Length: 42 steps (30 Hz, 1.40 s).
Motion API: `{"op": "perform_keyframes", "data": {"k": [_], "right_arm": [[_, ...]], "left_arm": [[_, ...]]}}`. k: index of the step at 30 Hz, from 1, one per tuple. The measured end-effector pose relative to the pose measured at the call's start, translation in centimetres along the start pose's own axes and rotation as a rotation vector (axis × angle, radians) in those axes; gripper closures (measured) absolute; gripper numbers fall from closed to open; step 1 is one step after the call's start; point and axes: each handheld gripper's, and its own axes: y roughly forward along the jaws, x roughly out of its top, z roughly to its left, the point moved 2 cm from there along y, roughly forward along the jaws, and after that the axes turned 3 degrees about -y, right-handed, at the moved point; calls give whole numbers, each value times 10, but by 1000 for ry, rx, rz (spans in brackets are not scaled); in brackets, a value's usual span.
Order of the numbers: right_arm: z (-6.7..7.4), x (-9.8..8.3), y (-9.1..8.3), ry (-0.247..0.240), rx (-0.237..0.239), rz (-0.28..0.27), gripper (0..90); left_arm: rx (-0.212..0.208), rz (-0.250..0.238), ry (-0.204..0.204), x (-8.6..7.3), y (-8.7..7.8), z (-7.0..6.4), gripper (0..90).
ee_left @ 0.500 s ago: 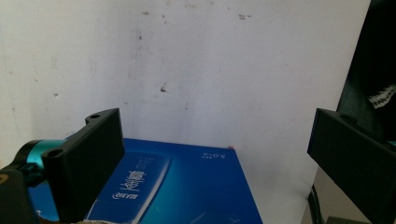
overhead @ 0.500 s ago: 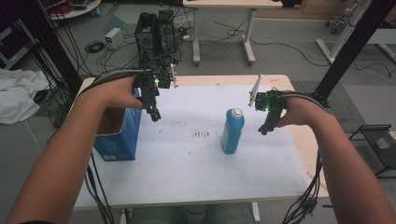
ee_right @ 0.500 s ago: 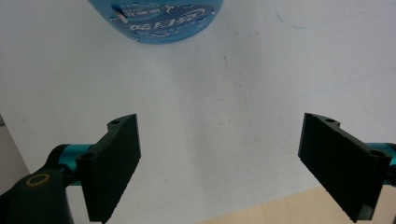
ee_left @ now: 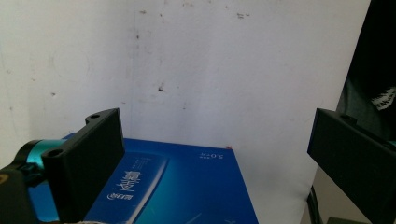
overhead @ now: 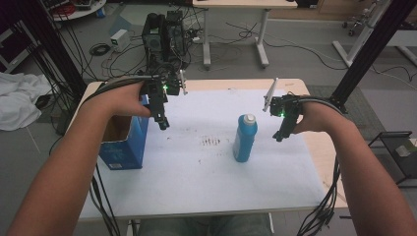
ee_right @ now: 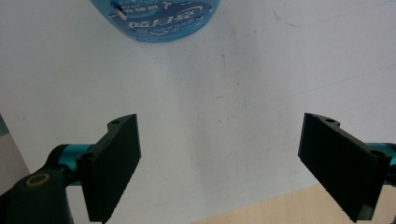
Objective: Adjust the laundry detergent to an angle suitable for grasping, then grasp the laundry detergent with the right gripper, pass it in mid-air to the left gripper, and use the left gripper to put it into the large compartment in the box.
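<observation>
- The left gripper (overhead: 163,123) hangs left of centre in the high view, jaws spread wide with nothing between them, tip just off the upper right corner of the blue box (overhead: 123,140).
- In the left gripper view the box's printed side (ee_left: 182,186) fills the lower middle, beneath the gap between the jaws, not touching them.
- The box stands at the left edge of the white sheet (overhead: 206,172), top open; what shows of the inside is bare brown card (the bottom is hidden).
- The right gripper (overhead: 279,136) hovers at right of centre, released and holding nothing, just beside the blue bottle (overhead: 245,138) but apart from it.
- In the right gripper view the bottle's base (ee_right: 163,18) sits at the top edge, bare sheet below it.
- Open sheet lies between box and bottle and all along the lower part of the frame; the table's wooden edge (overhead: 319,162) shows at right.
- The bottle stands upright near the centre, blue with a pale cap.
</observation>
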Motion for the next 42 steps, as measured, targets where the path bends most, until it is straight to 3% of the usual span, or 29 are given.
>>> {"op": "perform_keyframes", "data": {"k": [6,9,15,29,30,36,42], "right_arm": [[0,0,0,-1,0,3,120],[-1,0,-1,-2,-9,0,120],[0,-2,-2,8,-13,3,121],[2,-5,-4,13,-17,-7,120],[3,-6,-2,36,-15,-63,120],[10,-15,-1,76,-41,-113,120],[15,-28,-2,146,-53,-229,120]], "left_arm": [[1,-20,-15,-3,3,1,37],[-6,6,-21,-3,8,3,37],[10,-16,-16,-3,4,3,37],[16,-14,-8,-1,4,-1,37],[22,-12,-3,-2,4,-1,37],[29,-17,0,0,5,-4,37],[29,-19,9,4,5,-9,37]]}}
